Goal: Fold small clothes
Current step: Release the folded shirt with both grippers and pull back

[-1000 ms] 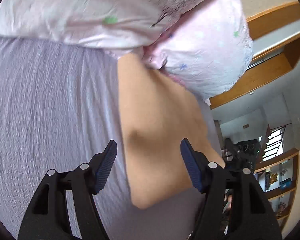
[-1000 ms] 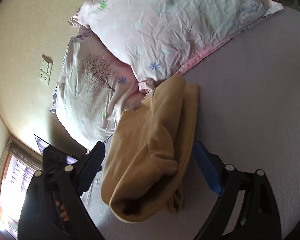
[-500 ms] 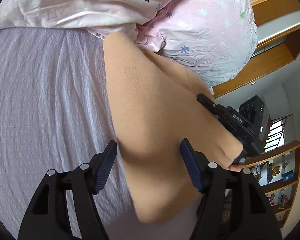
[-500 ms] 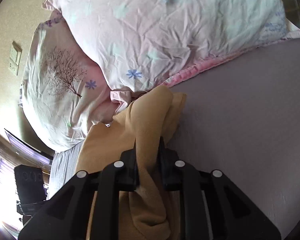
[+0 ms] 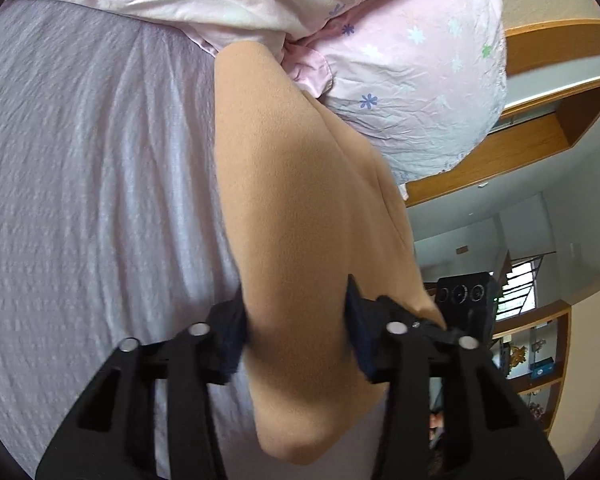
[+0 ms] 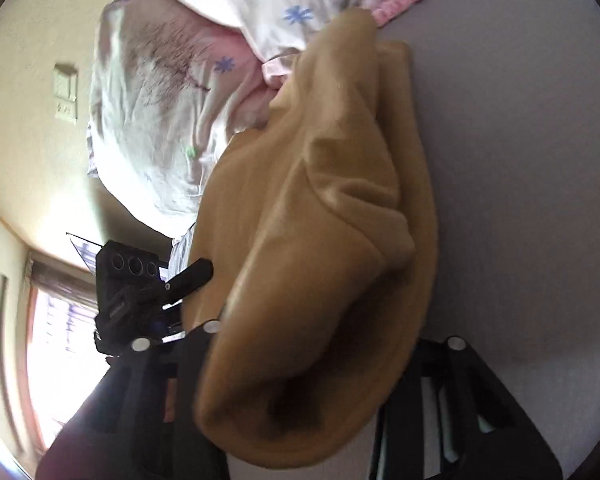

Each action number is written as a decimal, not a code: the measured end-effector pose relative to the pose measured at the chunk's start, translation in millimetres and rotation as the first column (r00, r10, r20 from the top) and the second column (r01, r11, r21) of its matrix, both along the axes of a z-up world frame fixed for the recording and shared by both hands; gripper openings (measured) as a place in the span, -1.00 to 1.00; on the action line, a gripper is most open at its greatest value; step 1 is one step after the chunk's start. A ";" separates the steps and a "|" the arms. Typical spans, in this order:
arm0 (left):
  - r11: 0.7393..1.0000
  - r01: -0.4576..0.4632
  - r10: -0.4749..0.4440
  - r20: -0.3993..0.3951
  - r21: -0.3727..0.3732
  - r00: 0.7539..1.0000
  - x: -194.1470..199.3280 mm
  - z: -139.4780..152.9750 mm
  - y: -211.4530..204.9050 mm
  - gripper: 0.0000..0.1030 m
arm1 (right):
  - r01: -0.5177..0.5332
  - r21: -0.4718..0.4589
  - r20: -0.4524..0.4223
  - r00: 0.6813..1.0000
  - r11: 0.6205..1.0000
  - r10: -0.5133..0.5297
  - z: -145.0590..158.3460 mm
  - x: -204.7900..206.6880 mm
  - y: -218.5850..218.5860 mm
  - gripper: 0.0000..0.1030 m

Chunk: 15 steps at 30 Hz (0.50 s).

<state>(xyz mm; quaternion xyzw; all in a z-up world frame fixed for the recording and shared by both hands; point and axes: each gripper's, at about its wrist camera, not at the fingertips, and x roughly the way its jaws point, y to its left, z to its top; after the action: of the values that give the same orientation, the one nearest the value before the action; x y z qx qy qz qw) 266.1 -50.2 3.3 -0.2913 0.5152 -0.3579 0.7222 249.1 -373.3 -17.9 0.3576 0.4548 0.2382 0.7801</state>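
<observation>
A tan fleece garment (image 5: 296,216) lies bunched on the lilac bed sheet (image 5: 80,200), its far end against the pillows. My left gripper (image 5: 296,320) is closing on its near end, with the cloth filling the gap between the blue pads. In the right wrist view the garment (image 6: 320,240) hangs in thick folds right in front of the camera and hides my right gripper's (image 6: 312,360) fingertips; its black arms stand wide apart on either side. The left gripper (image 6: 152,292) shows there at the garment's left edge.
Two pink flowered pillows (image 5: 400,60) lie at the head of the bed, also in the right wrist view (image 6: 160,100). A wooden shelf (image 5: 540,136) and a room with shelving lie beyond. A wall switch (image 6: 66,92) and a bright window (image 6: 60,340) are at left.
My left gripper has moved onto the garment and narrowed around it. My right gripper, shut on the cloth half a second ago, now shows its arms spread and the garment bulging close to the camera.
</observation>
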 end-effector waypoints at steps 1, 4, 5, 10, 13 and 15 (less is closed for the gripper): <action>1.000 -0.001 0.001 0.015 -0.012 1.000 -5.7 3.0 9.7 -0.24 | -0.013 -0.007 0.019 1.000 1.000 0.014 2.9 -4.1 6.7 -0.41; 0.999 -0.029 0.032 0.125 -0.023 0.992 -33.2 23.0 51.6 -0.27 | -0.113 -0.003 0.110 0.987 0.994 0.113 17.3 -12.9 39.7 -0.44; 0.999 -0.047 0.049 0.158 -0.017 0.986 -43.9 28.5 67.2 -0.26 | -0.147 -0.030 0.138 0.979 0.989 0.149 22.4 -16.3 54.2 -0.44; 0.982 -0.122 0.095 0.176 0.147 0.980 -81.7 23.0 127.0 -0.21 | -0.320 -0.254 0.055 0.937 0.913 0.344 20.6 -25.0 132.8 0.01; 0.965 -0.181 0.126 0.268 0.190 0.955 -105.4 37.6 149.7 -0.21 | -0.251 -0.263 0.098 0.954 0.932 0.285 37.3 -34.9 117.0 0.27; 0.958 -0.201 0.117 0.365 0.203 0.924 -121.6 58.3 150.6 -0.19 | -0.136 -0.202 0.157 0.973 0.970 0.169 54.4 -27.7 89.1 0.43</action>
<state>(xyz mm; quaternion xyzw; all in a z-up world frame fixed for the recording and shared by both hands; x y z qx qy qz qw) 144.4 100.4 61.5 -0.1763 0.3922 -0.2798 0.8584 221.3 -284.2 36.5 0.2234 0.4322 0.2832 0.8265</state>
